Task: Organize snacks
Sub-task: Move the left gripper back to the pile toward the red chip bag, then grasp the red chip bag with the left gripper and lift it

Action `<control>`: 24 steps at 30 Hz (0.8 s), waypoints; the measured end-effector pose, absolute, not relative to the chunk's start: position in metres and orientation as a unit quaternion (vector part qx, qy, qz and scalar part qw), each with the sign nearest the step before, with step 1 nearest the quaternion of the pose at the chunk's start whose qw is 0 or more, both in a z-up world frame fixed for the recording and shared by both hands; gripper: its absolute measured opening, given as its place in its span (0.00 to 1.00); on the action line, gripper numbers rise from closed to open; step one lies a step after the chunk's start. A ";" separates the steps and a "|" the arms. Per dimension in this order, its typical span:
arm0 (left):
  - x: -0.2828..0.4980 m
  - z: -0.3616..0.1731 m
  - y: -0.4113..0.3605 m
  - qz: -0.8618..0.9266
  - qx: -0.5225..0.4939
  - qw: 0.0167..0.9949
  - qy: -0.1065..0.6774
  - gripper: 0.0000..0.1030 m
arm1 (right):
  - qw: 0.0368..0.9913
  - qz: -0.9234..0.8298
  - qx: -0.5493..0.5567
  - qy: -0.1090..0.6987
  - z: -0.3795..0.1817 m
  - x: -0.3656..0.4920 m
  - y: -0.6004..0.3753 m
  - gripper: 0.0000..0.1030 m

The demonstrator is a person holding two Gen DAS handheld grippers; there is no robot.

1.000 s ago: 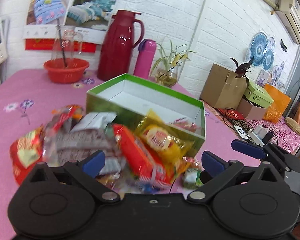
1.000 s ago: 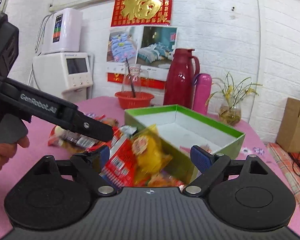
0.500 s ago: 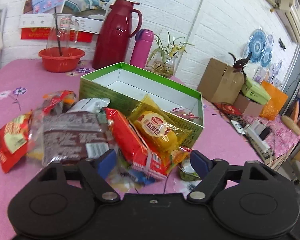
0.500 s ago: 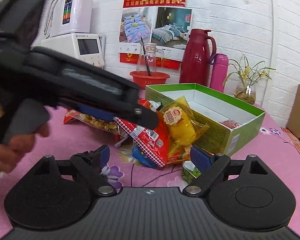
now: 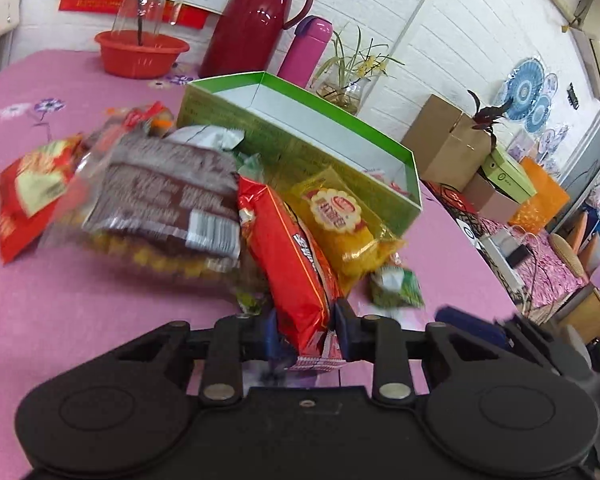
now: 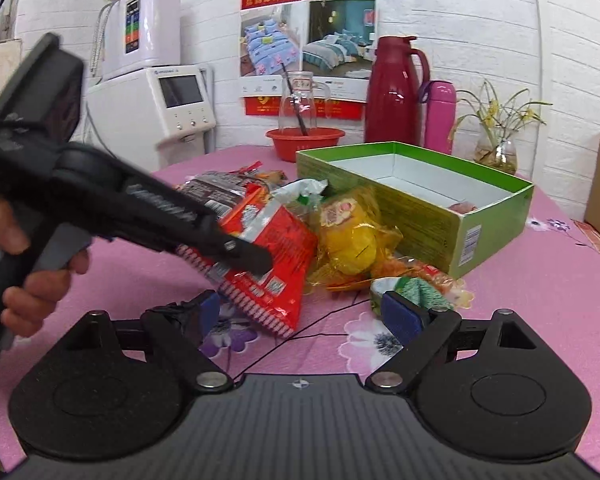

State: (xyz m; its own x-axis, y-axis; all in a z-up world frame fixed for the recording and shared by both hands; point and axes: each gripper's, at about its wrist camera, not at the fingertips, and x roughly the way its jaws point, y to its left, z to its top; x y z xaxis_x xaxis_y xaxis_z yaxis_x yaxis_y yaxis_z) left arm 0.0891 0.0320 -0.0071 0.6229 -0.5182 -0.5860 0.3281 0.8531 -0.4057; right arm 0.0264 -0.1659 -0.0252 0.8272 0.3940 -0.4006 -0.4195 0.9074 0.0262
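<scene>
The green box sits open on the pink tablecloth, its white inside almost bare — only a small red-and-white packet lies at one end, low against the wall. All the other snacks are heaped outside, against the box's near wall: a yellow cake packet leaning on it, a brown bag of yellow puffs, a red bag at the far edge of the heap, and a small green packet on the cloth just beside the yellow one. The left gripper has just been closing and its blue pads now press both sides of the near end of the long red snack packet, which still lies among the heap. The right gripper hovers in front of the pile with its jaws apart and only cloth between them. Behind the box stand a red basin holding a glass jug with a dark stick in it, a dark red thermos jug, a pink flask and a glass vase of thin green stems
</scene>
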 end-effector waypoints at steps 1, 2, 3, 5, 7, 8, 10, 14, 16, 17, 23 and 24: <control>0.081 -0.007 0.038 -0.237 -0.135 0.890 0.364 0.54 | 0.953 0.221 -0.030 0.207 -0.026 0.025 -0.164 1.00; 0.073 -0.008 0.043 -0.235 -0.139 0.890 0.366 0.62 | 0.950 0.229 -0.028 0.212 -0.027 0.025 -0.162 1.00; 0.066 -0.008 0.048 -0.230 -0.143 0.891 0.366 0.68 | 0.946 0.238 -0.023 0.218 -0.028 0.025 -0.160 1.00; 0.057 -0.007 0.053 -0.222 -0.150 0.893 0.361 0.99 | 0.936 0.259 -0.013 0.236 -0.032 0.028 -0.155 1.00; 0.054 -0.004 0.055 -0.219 -0.152 0.896 0.354 1.00 | 0.928 0.273 -0.003 0.254 -0.035 0.031 -0.150 1.00; 0.054 -0.003 0.055 -0.218 -0.150 0.898 0.351 1.00 | 0.925 0.277 0.000 0.260 -0.036 0.032 -0.148 1.00; 0.057 -0.002 0.053 -0.224 -0.145 0.897 0.353 1.00 | 0.922 0.279 -0.001 0.268 -0.038 0.032 -0.144 1.00; 0.060 -0.003 0.045 -0.252 -0.144 0.887 0.358 1.00 | 0.922 0.271 0.000 0.275 -0.039 0.031 -0.146 1.00; 0.061 -0.003 0.039 -0.261 -0.134 0.886 0.359 1.00 | 0.921 0.271 0.005 0.281 -0.040 0.029 -0.150 1.00; 0.061 -0.005 0.036 -0.262 -0.124 0.887 0.358 1.00 | 0.919 0.271 0.005 0.286 -0.041 0.029 -0.152 1.00; 0.064 -0.010 0.026 -0.263 -0.106 0.885 0.370 1.00 | 0.923 0.252 0.000 0.290 -0.043 0.020 -0.158 1.00; 0.061 -0.008 0.025 -0.268 -0.108 0.884 0.368 1.00 | 0.924 0.252 -0.001 0.289 -0.043 0.019 -0.159 1.00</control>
State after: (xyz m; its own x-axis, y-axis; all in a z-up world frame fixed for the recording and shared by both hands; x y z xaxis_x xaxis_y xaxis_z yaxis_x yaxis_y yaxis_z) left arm 0.0607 0.0249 -0.0083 0.5853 -0.5527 -0.5933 0.3940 0.8334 -0.3877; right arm 0.0185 -0.1591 -0.0427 0.7058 0.4660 -0.5336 -0.4666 0.8725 0.1448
